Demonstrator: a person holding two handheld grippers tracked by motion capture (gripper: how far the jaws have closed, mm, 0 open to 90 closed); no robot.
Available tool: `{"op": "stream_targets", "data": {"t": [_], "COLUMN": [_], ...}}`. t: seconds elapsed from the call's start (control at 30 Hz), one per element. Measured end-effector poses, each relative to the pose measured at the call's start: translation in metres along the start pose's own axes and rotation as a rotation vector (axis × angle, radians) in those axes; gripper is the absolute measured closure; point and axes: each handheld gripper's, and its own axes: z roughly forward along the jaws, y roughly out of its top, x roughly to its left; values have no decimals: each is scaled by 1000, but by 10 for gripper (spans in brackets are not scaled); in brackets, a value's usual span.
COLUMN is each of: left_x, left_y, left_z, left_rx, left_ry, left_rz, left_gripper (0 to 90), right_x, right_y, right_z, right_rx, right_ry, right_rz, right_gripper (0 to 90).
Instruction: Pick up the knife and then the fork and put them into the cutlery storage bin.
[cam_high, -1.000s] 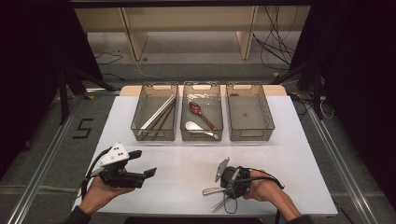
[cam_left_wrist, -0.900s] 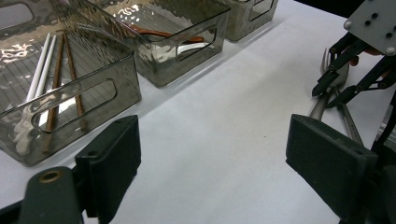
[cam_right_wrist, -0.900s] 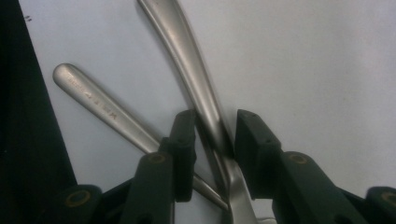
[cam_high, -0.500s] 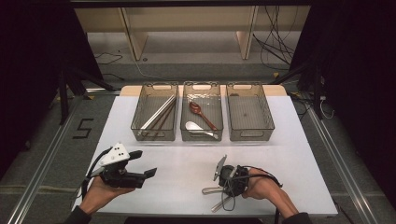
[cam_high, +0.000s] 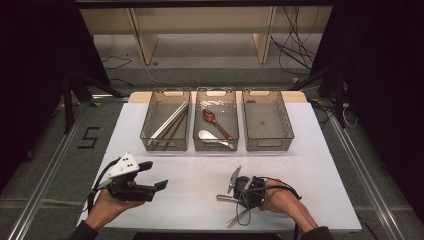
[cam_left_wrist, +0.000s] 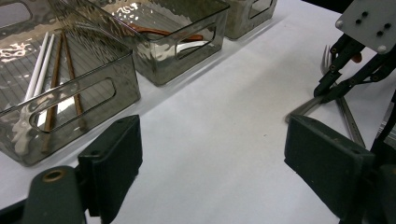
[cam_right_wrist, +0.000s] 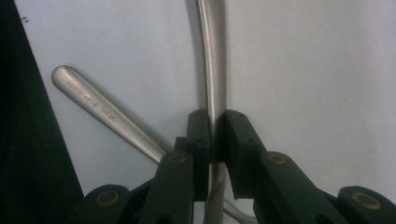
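Note:
My right gripper (cam_high: 234, 198) rests low on the white table (cam_high: 310, 165) at the front right. Its jaws have just been closing and now pinch the thin handle of a metal fork (cam_right_wrist: 212, 56). A second metal utensil (cam_right_wrist: 93, 112) lies crossed under it. In the left gripper view the fork's tines (cam_left_wrist: 327, 56) show beside the right gripper (cam_left_wrist: 336, 86). My left gripper (cam_high: 154, 175) hovers at the front left, open (cam_left_wrist: 210, 154), with nothing between its pads.
Three smoky clear bins stand in a row at the back. The left bin (cam_high: 150, 136) holds chopsticks (cam_high: 170, 122). The middle bin (cam_high: 216, 146) holds a red-brown spoon (cam_high: 212, 118) and a white spoon (cam_high: 206, 135). The right bin (cam_high: 267, 145) holds nothing.
The right gripper's jaws have drawn together onto the fork handle. Both hands have stayed where they were.

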Motion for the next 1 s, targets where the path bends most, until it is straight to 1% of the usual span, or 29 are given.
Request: {"op": "stream_targets", "data": {"t": [0.03, 0.1, 0.13, 0.17, 0.2, 0.27, 0.33, 0.53, 0.63, 0.7, 0.77, 0.87, 1.0], "left_x": [0, 0, 0, 0, 0, 1, 1, 1, 2, 2, 3, 3, 5], "left_y": [0, 0, 0, 0, 0, 0, 0, 1, 1, 0, 1, 1, 0], "left_z": [0, 0, 0, -1, -1, -1, -1, -1, -2, -2, -3, -3, -3], "left_rx": [0, -1, -1, -1, -2, -4, -4, -5, -9, -13, -16, -27, -28], "left_ry": [1, 1, 2, 2, 3, 3, 2, 4, 6, 7, 4, 7, 7], "left_rz": [1, 1, 1, 1, -1, -3, -5, -4, -5, -11, -15, -20, -29], "left_gripper": [186, 186, 187, 187, 187, 187, 188, 190, 190, 190, 189, 185, 180], "right_x": [-1, -3, -4, -6, -7, -10, -12, -15, -19, -22, -24, -29, -33], "right_y": [0, -2, -2, -3, -4, -6, -8, -9, -11, -13, -15, -19, -23], "right_z": [0, -2, -4, -5, -6, -7, -8, -13, -15, -19, -22, -29, -37], "right_rx": [-1, -19, -28, -31, -36, -44, -51, -77, -98, -115, -132, -158, -189], "right_ry": [-3, -2, -9, -19, -25, -28, -34, -51, -72, -78, -92, -94, -113], "right_rz": [0, 19, 38, 45, 70, 101, 121, 147, 172, 202, 222, 253, 271], "right_gripper": [821, 828, 830, 831, 833, 837, 840, 843, 843, 843, 843, 843, 843]}}
